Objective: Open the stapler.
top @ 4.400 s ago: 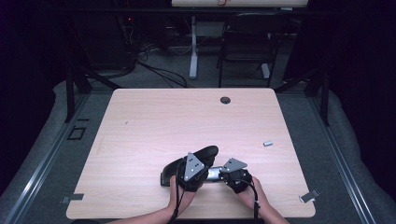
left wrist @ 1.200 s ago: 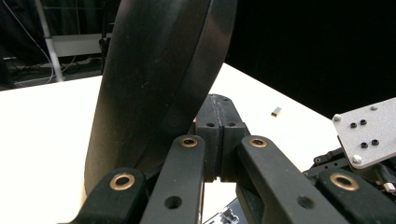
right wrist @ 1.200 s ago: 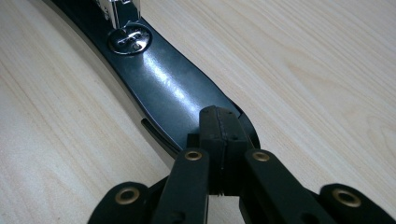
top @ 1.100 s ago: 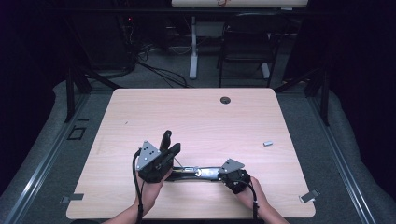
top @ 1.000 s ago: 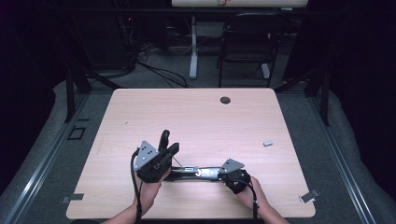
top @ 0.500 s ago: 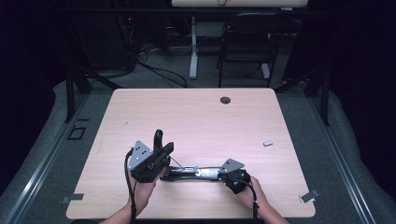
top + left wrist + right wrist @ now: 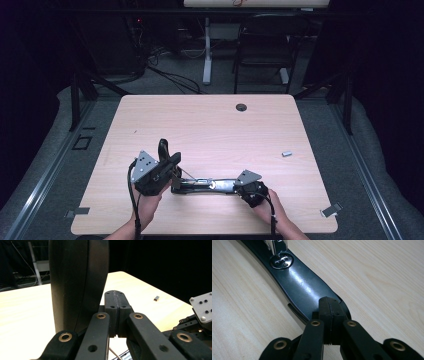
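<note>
Opened black stapler (image 7: 200, 184) on wooden table (image 7: 210, 125), left tongs (image 7: 167, 160) and right tongs (image 7: 242, 186) at its ends

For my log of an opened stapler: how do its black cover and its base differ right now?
The cover stands nearly upright beside the left gripper; the base lies flat on the table. The right gripper, jaws closed, sits on the base's end. The base carries a shiny metal plate; the cover looks plain. Both are black.
</note>
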`<state>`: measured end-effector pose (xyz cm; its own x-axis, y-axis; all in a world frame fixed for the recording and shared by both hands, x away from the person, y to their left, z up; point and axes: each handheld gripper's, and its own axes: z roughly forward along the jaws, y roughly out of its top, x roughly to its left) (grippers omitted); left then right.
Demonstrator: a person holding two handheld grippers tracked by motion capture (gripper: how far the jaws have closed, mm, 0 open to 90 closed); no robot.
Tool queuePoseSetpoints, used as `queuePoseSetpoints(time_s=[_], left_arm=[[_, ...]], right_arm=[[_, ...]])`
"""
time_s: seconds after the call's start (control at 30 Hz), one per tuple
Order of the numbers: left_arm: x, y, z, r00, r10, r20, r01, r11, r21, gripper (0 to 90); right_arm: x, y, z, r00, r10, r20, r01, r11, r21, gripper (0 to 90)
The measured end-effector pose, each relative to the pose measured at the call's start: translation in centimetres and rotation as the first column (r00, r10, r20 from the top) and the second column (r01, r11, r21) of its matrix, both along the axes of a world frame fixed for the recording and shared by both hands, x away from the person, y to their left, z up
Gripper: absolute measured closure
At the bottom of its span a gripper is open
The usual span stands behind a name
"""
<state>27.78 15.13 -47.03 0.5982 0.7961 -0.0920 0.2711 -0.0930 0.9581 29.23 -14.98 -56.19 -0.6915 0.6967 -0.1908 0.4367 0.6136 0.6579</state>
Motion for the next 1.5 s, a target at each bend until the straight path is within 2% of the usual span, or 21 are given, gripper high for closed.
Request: queuePoseSetpoints(time_s=[0.2,0.37,0.5,0.6,0.67,0.73,0.77,0.8,0.83,0.9,1.03,1.3,1.37,1.5], left_arm=[[0.0,0.3,0.0,1.0,0.006,0.005,-0.006,1.0,0.007,89.9],[-0.2,0.4,0.2,0.9992,0.013,0.039,-0.014,0.9995,0.028,89.9],[-0.2,0.8,0.2,0.9991,0.026,0.034,-0.027,0.9994,0.021,89.9],[0.0,2.0,0.5,0.9947,0.094,0.041,-0.094,0.9956,-0.009,87.7],[0.5,3.3,0.5,0.9887,0.148,0.019,-0.147,0.9879,-0.049,87.2],[1.0,4.8,0.2,0.9827,0.184,-0.019,-0.185,0.9801,-0.072,87.3],[1.2,5.2,0.1,0.9794,0.2,-0.03,-0.201,0.977,-0.07,89.3],[1.2,5.5,0.0,0.982,0.186,-0.029,-0.188,0.9793,-0.075,90.0],[1.0,5.3,0.0,0.9816,0.189,-0.025,-0.191,0.98,-0.058,90.0],[0.8,5.1,0.1,0.9826,0.184,-0.024,-0.185,0.9809,-0.059,88.2],[1.0,5.4,0.0,0.9803,0.194,-0.036,-0.196,0.9784,-0.065,89.9],[0.9,5.3,0.1,0.981,0.192,-0.026,-0.194,0.9789,-0.065,88.9],[1.1,5.5,0.1,0.986,0.166,-0.016,-0.167,0.9822,-0.087,87.8],[1.2,5.5,0.1,0.99,0.14,-0.009,-0.141,0.9869,-0.079,85.2]], right_arm=[[0.0,0.0,0.0,1.0,0.0,0.001,0.0,1.0,0.001,90.0],[0.0,0.0,0.0,1.0,0.002,0.0,-0.002,1.0,0.0,90.0],[0.0,0.0,0.0,1.0,-0.001,0.003,0.001,1.0,0.0,90.0],[0.0,0.0,0.0,1.0,0.001,0.001,-0.001,1.0,-0.002,90.0],[0.0,0.0,0.0,1.0,-0.001,0.004,0.001,1.0,-0.002,90.0],[0.0,0.0,0.0,0.9999,0.003,0.011,-0.003,1.0,0.006,90.0],[0.0,0.1,0.0,1.0,0.002,-0.002,-0.002,1.0,-0.002,90.0],[0.0,0.1,0.0,1.0,0.002,0.0,-0.002,1.0,0.0,90.0],[0.0,0.1,0.0,1.0,0.0,0.001,0.0,1.0,0.002,90.0],[0.0,0.1,0.0,1.0,0.001,-0.001,-0.001,1.0,-0.002,90.0],[-0.1,0.2,-0.1,1.0,-0.001,0.004,0.001,1.0,0.004,90.0],[0.0,0.2,0.0,0.9999,0.008,0.007,-0.008,1.0,-0.011,90.0],[0.0,0.2,0.0,0.9999,0.013,0.009,-0.012,1.0,-0.022,90.0],[0.0,0.3,0.1,0.9997,0.023,0.012,-0.022,0.999,-0.032,88.7]])
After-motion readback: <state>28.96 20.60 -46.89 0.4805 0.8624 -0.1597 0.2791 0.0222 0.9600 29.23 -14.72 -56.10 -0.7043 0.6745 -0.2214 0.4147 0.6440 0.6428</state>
